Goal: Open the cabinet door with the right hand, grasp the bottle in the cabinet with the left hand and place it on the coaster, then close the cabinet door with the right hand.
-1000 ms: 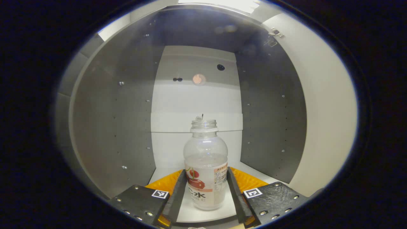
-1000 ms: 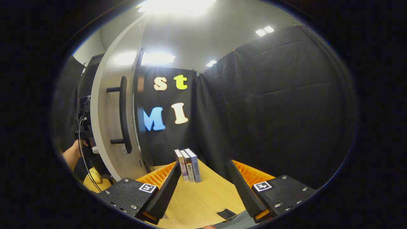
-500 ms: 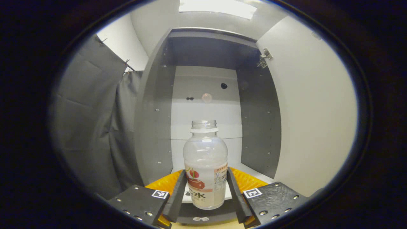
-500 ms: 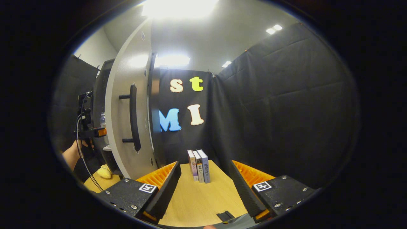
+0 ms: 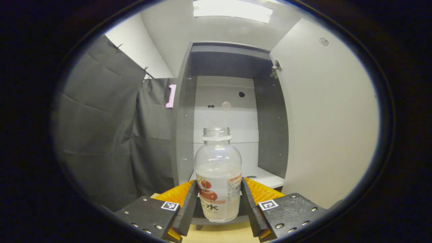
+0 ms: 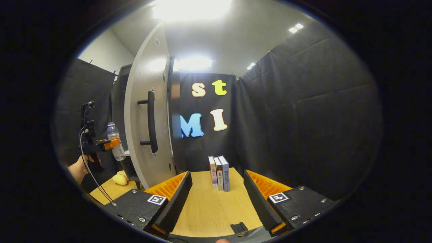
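Note:
A clear uncapped bottle (image 5: pixel 218 175) with a cherry label and some liquid stands upright between both fingers of my left gripper (image 5: pixel 218 206), which is shut on it in front of the open cabinet (image 5: pixel 229 114). In the right gripper view that same bottle (image 6: pixel 114 140) hangs in the left gripper (image 6: pixel 107 145) out in front of the cabinet, left of the open door (image 6: pixel 148 111) with its black handle (image 6: pixel 151 125). My right gripper (image 6: pixel 216 206) is open over the wooden table (image 6: pixel 209 206), holding nothing.
The white inner face of the open door (image 5: pixel 330 121) stands to the right of the cabinet. Three books (image 6: pixel 219 172) stand upright on the table by the black cloth wall. A yellow soft thing (image 6: pixel 119 178) lies on the table below the held bottle.
My left gripper has drawn back out of the cabinet with the bottle held in it. The right gripper has backed away a little from the door and stays open.

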### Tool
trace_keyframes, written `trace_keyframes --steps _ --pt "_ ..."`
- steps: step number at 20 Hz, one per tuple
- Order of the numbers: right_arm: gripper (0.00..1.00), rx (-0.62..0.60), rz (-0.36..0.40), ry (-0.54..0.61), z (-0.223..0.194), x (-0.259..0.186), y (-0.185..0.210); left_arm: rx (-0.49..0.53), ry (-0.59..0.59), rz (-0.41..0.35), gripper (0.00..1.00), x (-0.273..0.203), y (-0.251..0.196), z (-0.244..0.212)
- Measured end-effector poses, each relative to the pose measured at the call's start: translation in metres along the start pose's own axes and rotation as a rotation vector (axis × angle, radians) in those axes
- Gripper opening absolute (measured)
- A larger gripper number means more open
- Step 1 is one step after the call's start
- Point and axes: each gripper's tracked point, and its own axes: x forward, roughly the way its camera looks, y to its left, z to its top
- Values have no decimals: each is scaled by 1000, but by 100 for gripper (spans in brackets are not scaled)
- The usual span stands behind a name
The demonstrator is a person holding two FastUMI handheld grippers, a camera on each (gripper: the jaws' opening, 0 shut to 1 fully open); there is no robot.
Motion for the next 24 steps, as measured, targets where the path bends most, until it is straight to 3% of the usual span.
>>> trace_keyframes --steps 3,4,5,6,8,12,24 --pt "95 2 28 17 -8 -2 -1 -7 -8 -8 75 -22 -2 -11" --pt "94 -1 36 24 -10 -2 -1 -7 -5 -5 64 -26 0 -16" --pt "95 -6 43 32 -14 -3 -2 -7 -1 2 64 -32 0 -21" --pt "94 -9 50 38 -17 -3 -2 -5 0 9 75 -39 -1 -25" --pt "95 -10 65 41 -21 -6 -2 -3 2 23 70 -51 -2 -34" --pt "91 -19 83 29 -23 -10 -4 4 20 36 70 -77 0 -61" --pt "95 -44 148 35 -35 -13 8 -34 88 96 70 -150 20 -150"
